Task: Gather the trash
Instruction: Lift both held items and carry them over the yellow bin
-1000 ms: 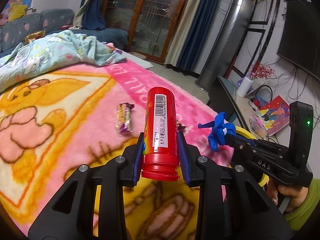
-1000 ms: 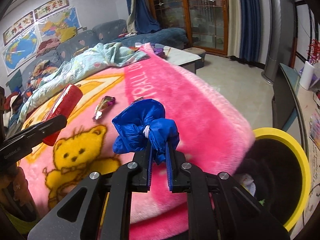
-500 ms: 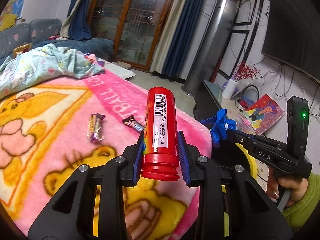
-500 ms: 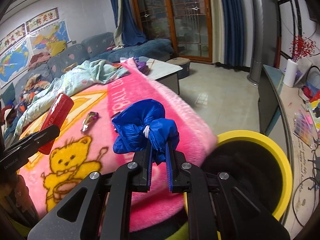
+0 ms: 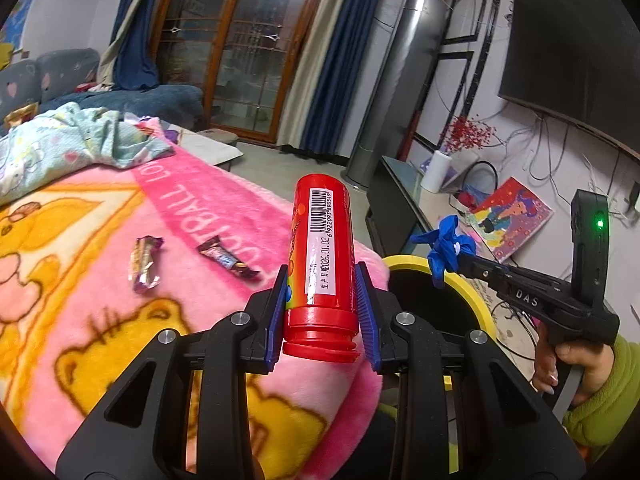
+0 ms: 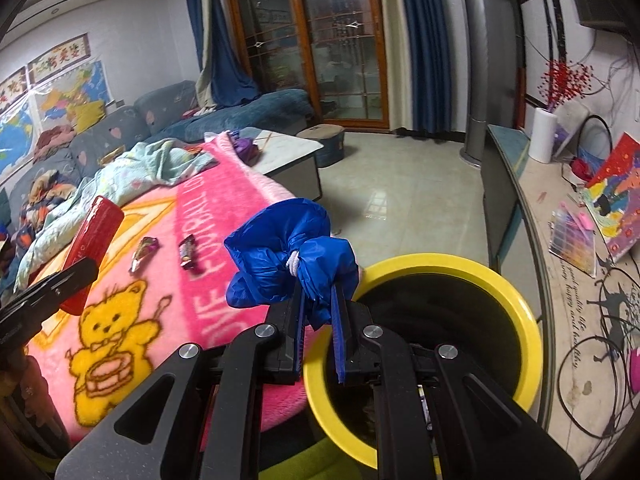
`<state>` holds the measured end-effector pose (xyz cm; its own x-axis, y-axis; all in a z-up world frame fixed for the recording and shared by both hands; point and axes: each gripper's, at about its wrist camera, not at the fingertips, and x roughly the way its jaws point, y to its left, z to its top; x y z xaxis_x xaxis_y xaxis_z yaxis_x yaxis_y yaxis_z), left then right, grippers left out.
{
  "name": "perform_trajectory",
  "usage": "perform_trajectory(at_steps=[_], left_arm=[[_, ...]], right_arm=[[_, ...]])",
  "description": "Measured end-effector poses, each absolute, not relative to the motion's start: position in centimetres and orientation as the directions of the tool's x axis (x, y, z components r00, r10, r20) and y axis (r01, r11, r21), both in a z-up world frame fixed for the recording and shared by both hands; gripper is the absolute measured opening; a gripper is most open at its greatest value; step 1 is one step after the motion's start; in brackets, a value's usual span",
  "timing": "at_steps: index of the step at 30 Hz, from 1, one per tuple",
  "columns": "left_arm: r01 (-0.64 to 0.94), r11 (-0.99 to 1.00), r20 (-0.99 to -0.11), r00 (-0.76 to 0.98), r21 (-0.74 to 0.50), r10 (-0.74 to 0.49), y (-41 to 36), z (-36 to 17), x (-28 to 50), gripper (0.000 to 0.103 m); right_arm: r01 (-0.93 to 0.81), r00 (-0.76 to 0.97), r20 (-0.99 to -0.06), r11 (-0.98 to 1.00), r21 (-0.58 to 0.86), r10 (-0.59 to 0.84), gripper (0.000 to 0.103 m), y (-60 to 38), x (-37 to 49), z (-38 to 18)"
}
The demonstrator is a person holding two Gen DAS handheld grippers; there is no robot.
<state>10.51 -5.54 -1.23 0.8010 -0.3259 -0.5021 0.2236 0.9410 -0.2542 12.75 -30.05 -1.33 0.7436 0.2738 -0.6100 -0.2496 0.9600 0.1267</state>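
Clamping a red cylindrical plastic tube (image 5: 322, 256) near its capped end, the left claw (image 5: 322, 312) presses its blue pads against both sides; the tube points away from the camera, barcode label up, its print too small to read. Tube's far side is hidden. The right wrist view shows the same tube (image 6: 93, 240) only in part, its lower end behind the black arm of the left claw (image 6: 44, 296).

Right claw (image 6: 318, 312) is pinched shut on a crumpled blue plastic bag (image 6: 280, 256) tied with a white knot; the bag's tail runs down between the pads. It hangs over the near rim of a round yellow-rimmed bin (image 6: 516, 308) with a dark inside; contents too dark to make out.

Left wrist view shows the right claw (image 5: 460, 258) from the side, bag (image 5: 446, 246) at its tip above the bin (image 5: 476, 300), and a hand (image 5: 576, 364) in a green sleeve on the grip. Most of the bin is cut off there by the left claw.

Two small foil snack wrappers, one purple (image 5: 142, 258) and one dark (image 5: 226, 258), lie apart on a pink fleece blanket (image 5: 72, 312) with yellow bear pattern.
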Motion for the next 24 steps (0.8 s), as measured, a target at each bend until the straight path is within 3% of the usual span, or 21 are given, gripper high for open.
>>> perform_trajectory(at_steps=[24], left_arm=[[0.441, 0.879, -0.524, 0.714, -0.179, -0.465, -15.0, -2.4, 11.6, 0.025]], right_arm=[[-0.059, 0.780, -0.606, 0.982, 0.177, 0.156, 0.012, -38.1, 12.7, -2.1]])
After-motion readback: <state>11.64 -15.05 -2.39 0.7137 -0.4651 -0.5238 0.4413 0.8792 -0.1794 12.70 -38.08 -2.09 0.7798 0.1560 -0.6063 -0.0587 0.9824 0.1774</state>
